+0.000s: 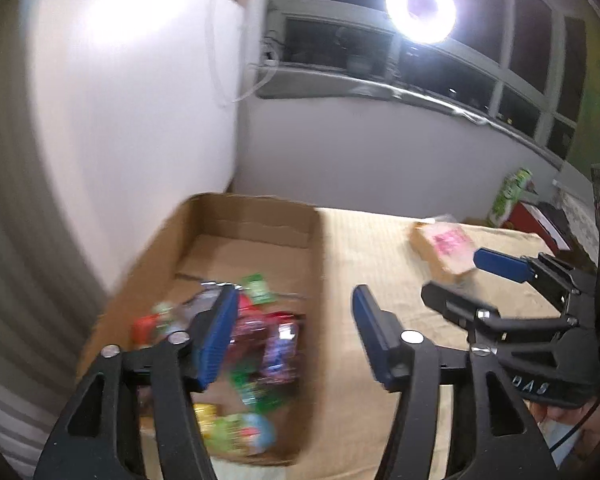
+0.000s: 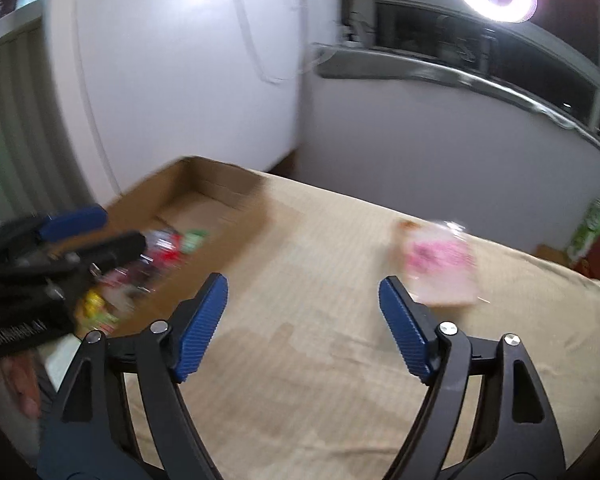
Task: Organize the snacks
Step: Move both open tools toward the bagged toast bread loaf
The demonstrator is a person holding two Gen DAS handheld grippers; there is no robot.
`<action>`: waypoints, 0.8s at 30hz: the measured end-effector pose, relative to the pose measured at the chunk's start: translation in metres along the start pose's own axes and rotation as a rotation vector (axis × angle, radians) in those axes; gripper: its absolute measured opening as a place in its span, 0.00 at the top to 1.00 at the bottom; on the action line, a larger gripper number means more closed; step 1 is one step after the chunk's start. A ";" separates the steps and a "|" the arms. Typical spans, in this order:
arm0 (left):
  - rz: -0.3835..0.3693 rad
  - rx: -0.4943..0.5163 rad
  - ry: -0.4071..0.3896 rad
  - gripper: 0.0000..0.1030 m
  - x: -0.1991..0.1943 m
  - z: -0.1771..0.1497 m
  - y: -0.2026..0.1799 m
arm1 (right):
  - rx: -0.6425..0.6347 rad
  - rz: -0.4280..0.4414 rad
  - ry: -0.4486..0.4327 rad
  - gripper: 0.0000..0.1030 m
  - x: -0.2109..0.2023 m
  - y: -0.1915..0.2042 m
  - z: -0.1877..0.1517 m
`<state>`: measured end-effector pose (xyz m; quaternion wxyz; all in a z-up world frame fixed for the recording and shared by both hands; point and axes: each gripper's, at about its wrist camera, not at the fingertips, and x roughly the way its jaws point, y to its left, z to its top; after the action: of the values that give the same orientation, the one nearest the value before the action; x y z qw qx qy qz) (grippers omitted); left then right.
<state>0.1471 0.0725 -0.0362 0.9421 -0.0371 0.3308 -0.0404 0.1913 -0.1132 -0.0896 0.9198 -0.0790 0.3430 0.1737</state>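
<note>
A cardboard box (image 1: 316, 248) stands at the left of the tan-covered table (image 1: 380, 256) and holds several coloured snack packets (image 1: 260, 344). A clear packet with a pink label (image 1: 446, 246) lies on the table at the right. My left gripper (image 1: 294, 320) is open and empty, over the box's right wall. My right gripper (image 2: 302, 304) is open and empty above the cloth, with the pink packet (image 2: 440, 266) just beyond its right finger. The box (image 2: 220, 188) and its snacks (image 2: 160, 256) show at the left in the right wrist view. Both views are motion-blurred.
A white cabinet (image 1: 132, 112) stands behind the box. A ring light (image 1: 420, 6) shines above a window sill (image 1: 380, 88). A green carton (image 1: 510, 196) and a red box stand beyond the table's far right edge.
</note>
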 end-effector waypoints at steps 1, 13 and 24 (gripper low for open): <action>-0.019 0.015 0.004 0.35 0.004 0.003 -0.014 | 0.009 -0.018 0.008 0.14 -0.001 -0.012 -0.005; -0.163 -0.035 0.220 0.31 0.109 0.033 -0.122 | 0.092 -0.017 0.103 0.13 0.027 -0.120 -0.039; -0.128 -0.069 0.255 0.31 0.151 0.035 -0.134 | 0.124 -0.010 0.112 0.13 0.042 -0.166 -0.034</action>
<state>0.2798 -0.0740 -0.0899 0.8862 -0.0850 0.4459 -0.0933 0.2623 -0.2651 -0.1386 0.9031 -0.0330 0.4037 0.1428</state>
